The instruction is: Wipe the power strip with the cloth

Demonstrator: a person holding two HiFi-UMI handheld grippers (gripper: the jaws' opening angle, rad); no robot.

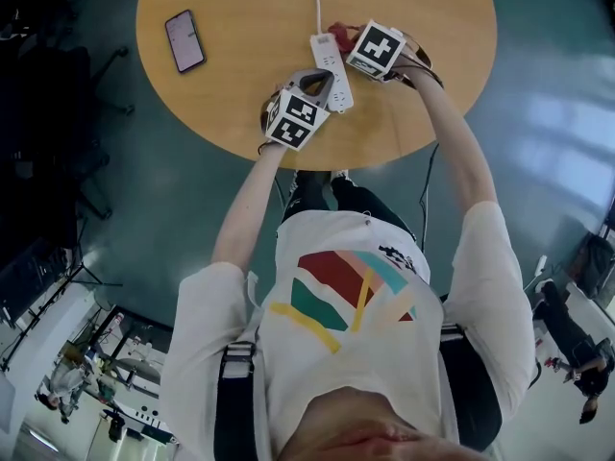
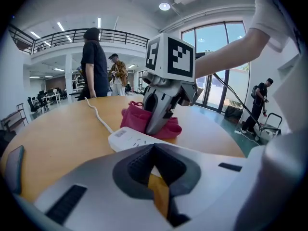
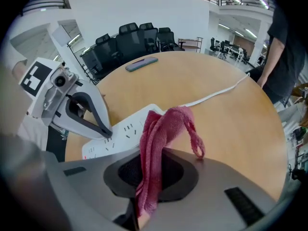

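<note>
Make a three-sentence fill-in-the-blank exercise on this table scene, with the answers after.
The cloth is clamped in the person's ____ gripper. The left gripper, its tips on the power strip, has its jaws ____. In the head view the phone lies to the strip's ____, on the table.
Missing words: right; shut; left.

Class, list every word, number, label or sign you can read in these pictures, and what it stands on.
Nothing reads clearly enough to quote.
power strip: small grey label, too blurred.
phone: screen content too small.
shirt: small dark print, too small.
marker cubes: black-and-white squares, no letters.
</note>
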